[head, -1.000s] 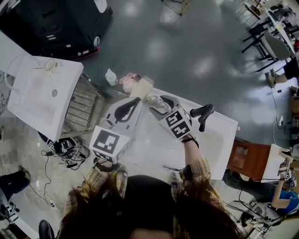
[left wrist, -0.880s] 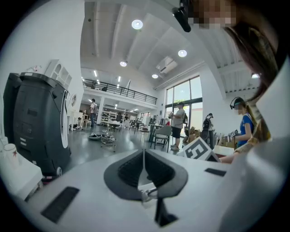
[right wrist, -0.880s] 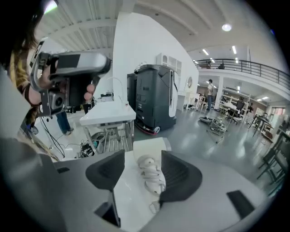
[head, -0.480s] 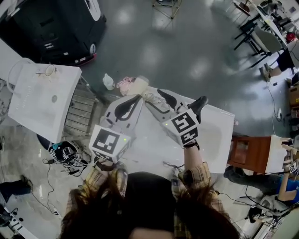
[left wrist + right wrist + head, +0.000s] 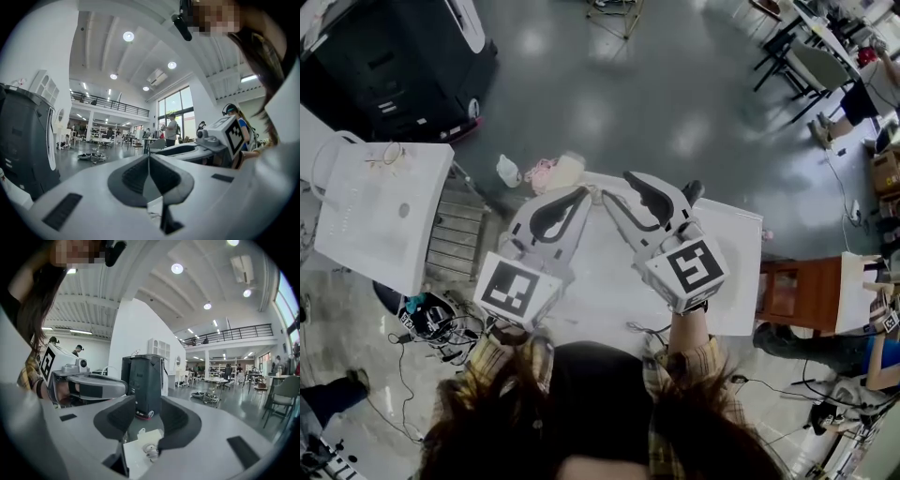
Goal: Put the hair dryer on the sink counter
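Observation:
The black hair dryer lies on the white sink counter. Only its end shows, behind my right gripper. My right gripper hangs above the counter's far edge. Its jaws stand apart and are closing, with nothing between them. My left gripper is held beside it, the two tips almost meeting. Its pads meet in a thin line with nothing between them. Neither gripper touches the dryer.
A second white sink unit stands at the left, with a tangle of cables on the floor by it. A black machine is at the back left. A bottle and pink things lie past the counter. A wooden cabinet stands to the right.
My right gripper has swung over the hair dryer and now hides most of it. Its marker cube has come nearer me, and its jaws have narrowed. The left gripper has barely moved.

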Demonstrator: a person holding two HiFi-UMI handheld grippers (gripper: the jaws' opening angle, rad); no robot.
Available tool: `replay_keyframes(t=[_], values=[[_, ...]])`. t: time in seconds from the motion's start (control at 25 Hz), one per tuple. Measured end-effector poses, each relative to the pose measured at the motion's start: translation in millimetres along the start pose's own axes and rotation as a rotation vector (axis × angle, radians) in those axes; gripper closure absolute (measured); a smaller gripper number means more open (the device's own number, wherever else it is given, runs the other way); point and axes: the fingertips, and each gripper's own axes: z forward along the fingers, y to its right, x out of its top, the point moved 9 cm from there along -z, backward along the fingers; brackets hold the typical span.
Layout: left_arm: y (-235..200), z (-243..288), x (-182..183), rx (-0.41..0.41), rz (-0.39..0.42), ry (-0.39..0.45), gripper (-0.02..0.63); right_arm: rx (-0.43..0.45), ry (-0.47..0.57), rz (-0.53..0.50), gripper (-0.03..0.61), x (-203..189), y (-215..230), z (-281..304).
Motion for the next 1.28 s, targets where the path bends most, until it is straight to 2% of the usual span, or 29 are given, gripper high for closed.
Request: replay_keyframes(t=[0.24, 0.56, 0.84, 1.28], values=[[14, 0, 8, -0.039, 0.014, 0.022, 0.595, -0.037, 0.052, -0.041, 0.459, 18, -13, -23], [27, -3, 15, -0.049, 0.034, 0.030, 0.595, -0.081, 0.103, 0.016, 0.543, 24, -14, -44], [30, -3, 18, -0.050, 0.043, 0.041, 0.596, -0.067, 0.132, 0.009, 0.563, 28, -18, -47], [30, -2, 19, -0.052, 0.051, 0.042, 0.597, -0.045, 0.098, -0.008, 0.565, 25, -19, -48]])
